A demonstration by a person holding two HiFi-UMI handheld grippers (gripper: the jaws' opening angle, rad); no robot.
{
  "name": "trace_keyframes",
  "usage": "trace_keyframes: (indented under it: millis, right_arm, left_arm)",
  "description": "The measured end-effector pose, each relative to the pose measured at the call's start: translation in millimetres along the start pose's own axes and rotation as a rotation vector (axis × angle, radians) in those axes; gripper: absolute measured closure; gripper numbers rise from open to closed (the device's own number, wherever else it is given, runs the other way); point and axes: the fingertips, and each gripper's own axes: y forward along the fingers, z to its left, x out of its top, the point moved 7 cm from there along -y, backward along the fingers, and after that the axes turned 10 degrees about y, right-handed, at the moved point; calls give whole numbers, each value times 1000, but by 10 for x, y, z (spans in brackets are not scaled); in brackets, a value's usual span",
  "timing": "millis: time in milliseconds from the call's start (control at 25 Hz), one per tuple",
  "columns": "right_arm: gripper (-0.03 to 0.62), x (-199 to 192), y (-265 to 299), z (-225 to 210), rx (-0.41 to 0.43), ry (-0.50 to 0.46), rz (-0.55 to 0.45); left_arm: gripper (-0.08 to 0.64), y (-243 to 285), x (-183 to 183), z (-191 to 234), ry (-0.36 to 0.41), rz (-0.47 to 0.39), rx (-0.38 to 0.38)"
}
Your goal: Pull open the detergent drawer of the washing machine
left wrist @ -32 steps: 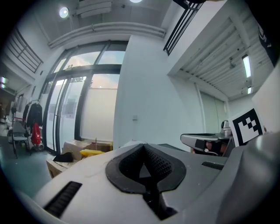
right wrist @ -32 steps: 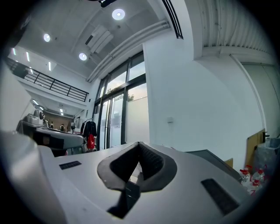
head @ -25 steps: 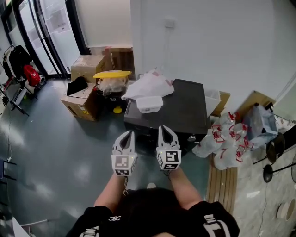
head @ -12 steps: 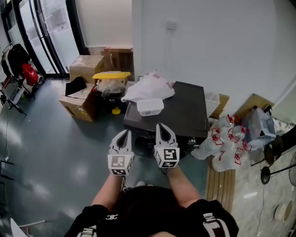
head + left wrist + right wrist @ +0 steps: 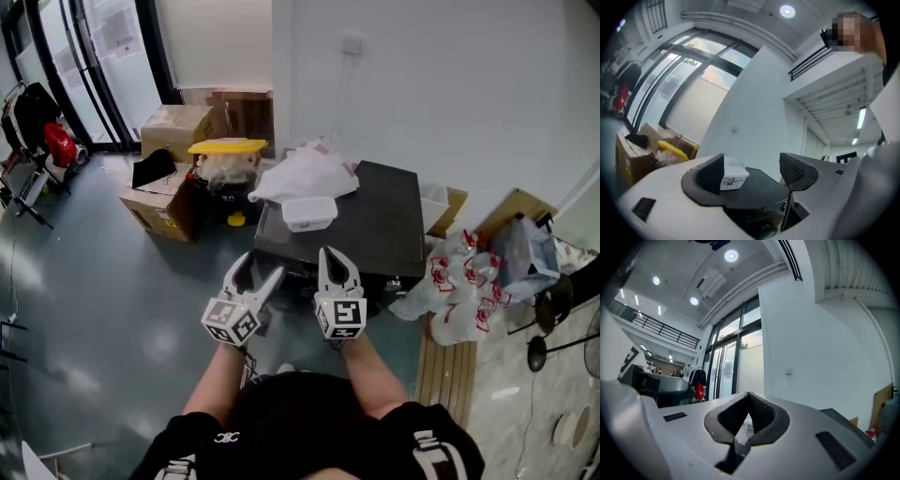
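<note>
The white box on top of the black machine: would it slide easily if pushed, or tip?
The white box looks like thin plastic, so it is probably light. It is low and lies flat on the smooth dark top of the machine, so a push would likely slide it, not tip it. Its contents are hidden, so it may be heavier.

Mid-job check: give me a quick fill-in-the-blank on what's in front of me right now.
1. The white box lies on top of the ____.
2. The right gripper has its jaws ____.
3. The lid near the cardboard boxes is coloured ____.
Missing words: washer; shut; yellow.
</note>
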Motion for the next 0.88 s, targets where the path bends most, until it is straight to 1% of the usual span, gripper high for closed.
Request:
trace_keyframes:
  millis: [240, 320, 400, 600, 680, 800, 880]
  right_arm:
    - [591, -49, -22, -38, -7, 8, 14]
    - [591, -62, -35, -61, -9, 14, 21]
    - [591, -82, -53, -84, -13, 17, 32]
    - [591, -195, -71, -111, -14, 9, 65]
    - [591, -256, -88, -129, -21, 15, 87]
    - [591, -348, -124, -174, -38, 34, 111]
    - [591, -420, -131, -222, -49, 44, 128]
  left_arm:
    - [211, -77, -176, 186, -293, -91, -51]
    - [210, -99, -289, 230, -378, -101, -58]
    - [210, -114, -436, 259, -448, -92, -56]
    - [210, -119, -868, 338, -595, -48, -57]
    - [210, -131, -1052, 347, -649, -16, -53]
    - [210, -119, -1288, 349, -705, 3, -74]
    - [210, -101, -1450, 369, -741, 28, -61]
